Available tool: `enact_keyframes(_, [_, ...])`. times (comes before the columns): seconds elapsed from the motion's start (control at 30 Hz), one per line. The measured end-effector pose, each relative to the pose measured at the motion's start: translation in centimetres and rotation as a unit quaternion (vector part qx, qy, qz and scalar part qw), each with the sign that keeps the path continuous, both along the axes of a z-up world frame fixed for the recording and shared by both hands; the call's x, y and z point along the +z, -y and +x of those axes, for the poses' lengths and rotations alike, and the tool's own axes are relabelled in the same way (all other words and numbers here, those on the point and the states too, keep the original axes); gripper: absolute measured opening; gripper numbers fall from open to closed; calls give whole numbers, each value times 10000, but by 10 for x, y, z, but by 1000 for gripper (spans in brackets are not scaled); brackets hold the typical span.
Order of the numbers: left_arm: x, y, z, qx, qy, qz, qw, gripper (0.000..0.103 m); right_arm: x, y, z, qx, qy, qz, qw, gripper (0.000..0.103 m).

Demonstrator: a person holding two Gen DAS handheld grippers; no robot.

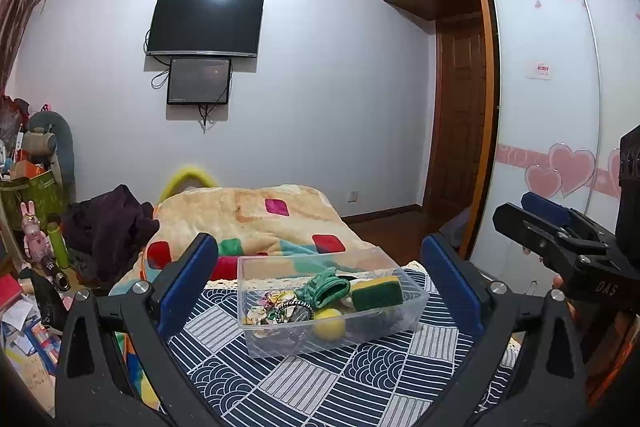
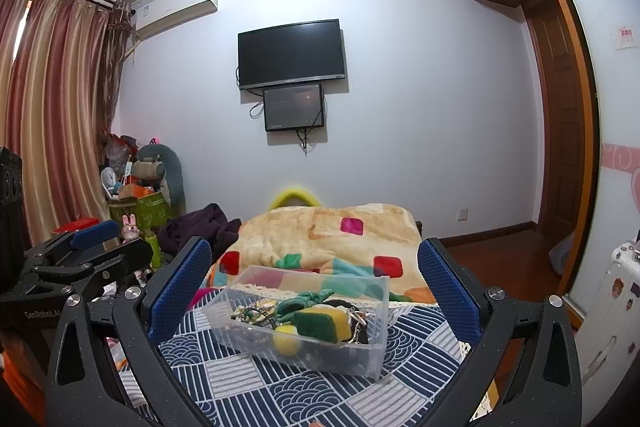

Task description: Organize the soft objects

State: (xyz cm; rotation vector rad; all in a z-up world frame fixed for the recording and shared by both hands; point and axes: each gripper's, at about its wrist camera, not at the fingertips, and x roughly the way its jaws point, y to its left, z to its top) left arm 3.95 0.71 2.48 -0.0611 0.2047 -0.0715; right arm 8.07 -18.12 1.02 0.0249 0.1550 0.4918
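Note:
A clear plastic bin (image 1: 418, 301) sits on a blue-and-white patterned cloth (image 1: 304, 383). In it lie a green-and-yellow sponge (image 1: 377, 292), a yellow ball (image 1: 329, 323), a green scrunchie (image 1: 325, 287) and several hair ties (image 1: 280, 309). The bin (image 2: 378, 327) also shows in the right wrist view with the sponge (image 2: 320, 321) and ball (image 2: 287, 339). My left gripper (image 1: 320, 279) is open and empty, just short of the bin. My right gripper (image 2: 316, 283) is open and empty, also facing the bin; it shows at the right of the left view (image 1: 548, 227).
A colourful checked blanket (image 1: 256, 223) is bunched behind the bin. Dark clothing (image 1: 108, 227) and cluttered boxes and toys (image 1: 32, 187) stand at the left. A wardrobe with heart stickers (image 1: 552, 107) is on the right. A suitcase (image 2: 616, 299) stands at the right.

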Motion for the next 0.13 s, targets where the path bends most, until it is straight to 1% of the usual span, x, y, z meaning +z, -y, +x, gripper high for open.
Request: enact_keyframes(0.13, [-1,1,2,-41,-39,34,10000,103,-1,0,0,16,-18,29,10000,103])
